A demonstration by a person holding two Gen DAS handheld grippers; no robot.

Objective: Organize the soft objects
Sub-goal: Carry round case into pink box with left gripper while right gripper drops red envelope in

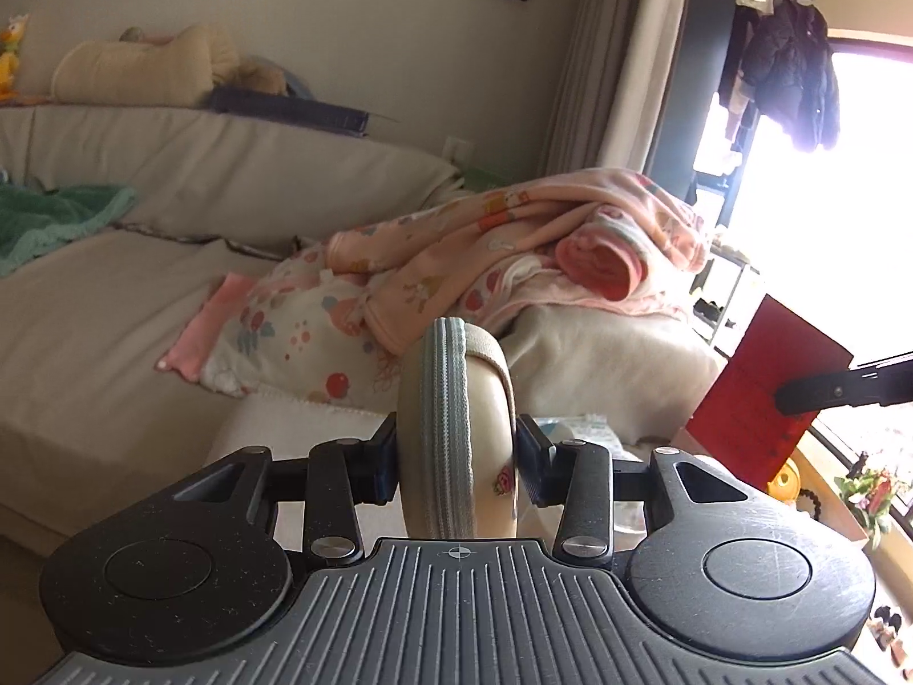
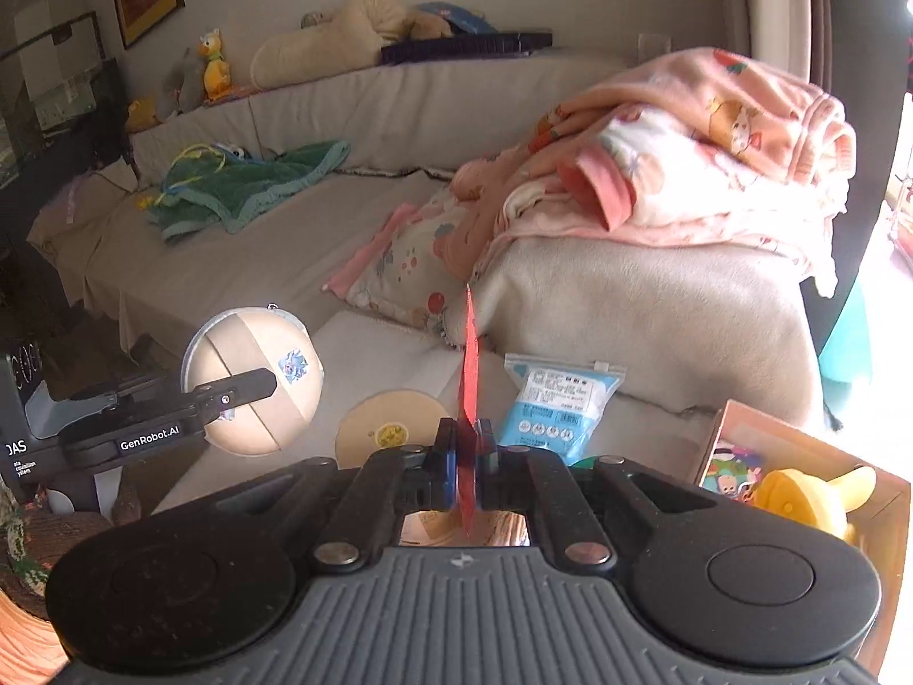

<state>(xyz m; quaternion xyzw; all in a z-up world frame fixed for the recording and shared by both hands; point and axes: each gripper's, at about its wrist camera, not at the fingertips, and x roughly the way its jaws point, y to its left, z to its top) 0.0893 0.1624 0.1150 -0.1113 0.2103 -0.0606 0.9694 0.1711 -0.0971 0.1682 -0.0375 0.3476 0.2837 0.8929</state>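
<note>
Beige sofa (image 2: 274,262) across the whole back of both views, backrest ledge at 11 to 12 o'clock. Pink blankets (image 2: 702,160) heaped on the sofa arm at 1 to 2 o'clock in the right view; same heap (image 1: 513,240) at 12 to 1 o'clock in the left view. Floral pillow (image 2: 411,268) leaning at the heap's foot, near centre. Green towel (image 2: 245,188) crumpled on the seat at 10 o'clock. Cream plush (image 2: 342,34) lying along the ledge at 12 o'clock, yellow toy (image 2: 212,65) upright at 11 o'clock.

Box (image 2: 799,456) at 4 o'clock, with a yellow duck (image 2: 799,499) inside. Blue packet (image 2: 556,405) on the seat just right of centre, flat round disc (image 2: 394,428) just left of centre.

Left gripper (image 1: 456,456) clamped on a round beige pouch (image 1: 456,428), held on edge, grey zipper band toward the camera; in the right view the pouch (image 2: 251,377) at 9 o'clock, off the seat, broad face showing, one finger across it. Right gripper (image 2: 468,456) narrow, pinching a thin red card (image 2: 471,377) edge-on, rising toward 12 o'clock; in the left view the card (image 1: 759,388) at 3 o'clock, broad face showing.
</note>
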